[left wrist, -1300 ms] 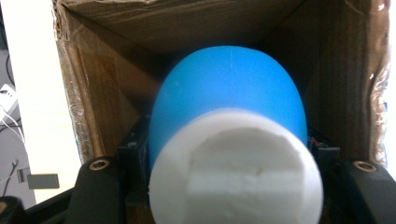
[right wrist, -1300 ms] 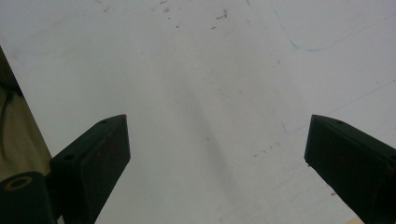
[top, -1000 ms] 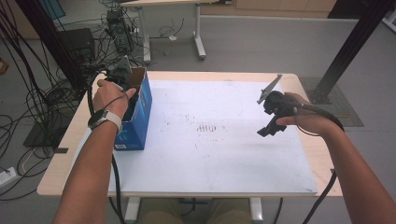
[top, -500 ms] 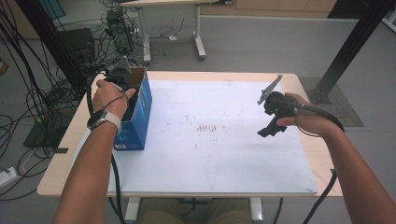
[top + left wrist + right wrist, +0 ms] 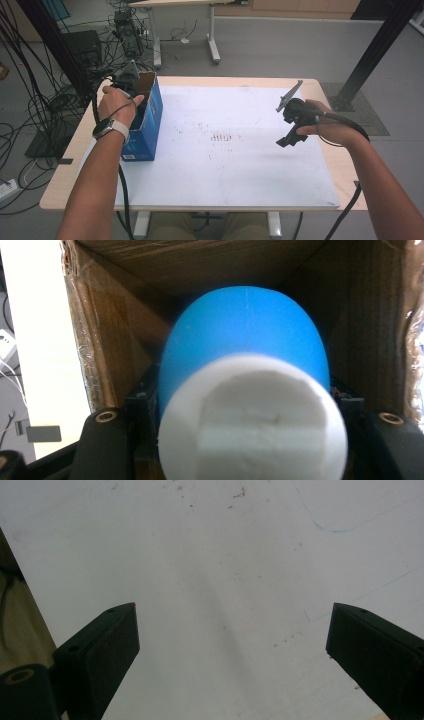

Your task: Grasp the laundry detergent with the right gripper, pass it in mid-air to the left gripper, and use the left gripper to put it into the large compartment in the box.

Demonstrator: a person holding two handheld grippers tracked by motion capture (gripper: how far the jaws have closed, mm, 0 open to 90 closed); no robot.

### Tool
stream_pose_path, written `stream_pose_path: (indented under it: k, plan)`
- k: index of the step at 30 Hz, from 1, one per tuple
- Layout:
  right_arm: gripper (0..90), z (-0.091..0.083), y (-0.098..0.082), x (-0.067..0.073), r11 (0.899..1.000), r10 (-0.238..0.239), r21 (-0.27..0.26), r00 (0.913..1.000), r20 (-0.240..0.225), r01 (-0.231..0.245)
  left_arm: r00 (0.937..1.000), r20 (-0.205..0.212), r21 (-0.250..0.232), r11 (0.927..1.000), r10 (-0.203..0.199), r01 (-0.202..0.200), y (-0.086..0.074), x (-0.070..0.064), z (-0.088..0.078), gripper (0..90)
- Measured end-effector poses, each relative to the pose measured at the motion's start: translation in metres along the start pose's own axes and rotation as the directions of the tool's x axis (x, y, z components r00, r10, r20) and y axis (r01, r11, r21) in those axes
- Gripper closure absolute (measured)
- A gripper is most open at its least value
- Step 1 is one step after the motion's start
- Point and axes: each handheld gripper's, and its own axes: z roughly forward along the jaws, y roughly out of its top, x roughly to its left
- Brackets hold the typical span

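My left tongs (image 5: 131,85) grip a rounded blue-and-white plastic object (image 5: 250,390) inside the open blue cardboard box (image 5: 150,125) at the tabletop's (image 5: 225,165) left edge. Placement looks nearly done; release and withdrawal remain. My right tongs (image 5: 230,645) hang open and empty near the right edge.

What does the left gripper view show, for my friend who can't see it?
A blue and white rounded object sits close to the camera, clamped between the left gripper's black jaws, its white end nearest. Around it rise the brown inner walls of a cardboard box, with the white table sheet outside at the left.
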Motion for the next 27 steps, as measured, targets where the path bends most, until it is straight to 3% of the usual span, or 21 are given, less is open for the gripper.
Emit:
stream_pose_path:
  k: [27]
  plan:
    - [6.8,0.0004,0.0006,0.0001,1.0,-0.001,0.0,1.0,-0.001,0.001,0.9999,0.005,-0.002,0.9999,0.011,-0.01,-0.0001,0.0009,0.0001,36.8]
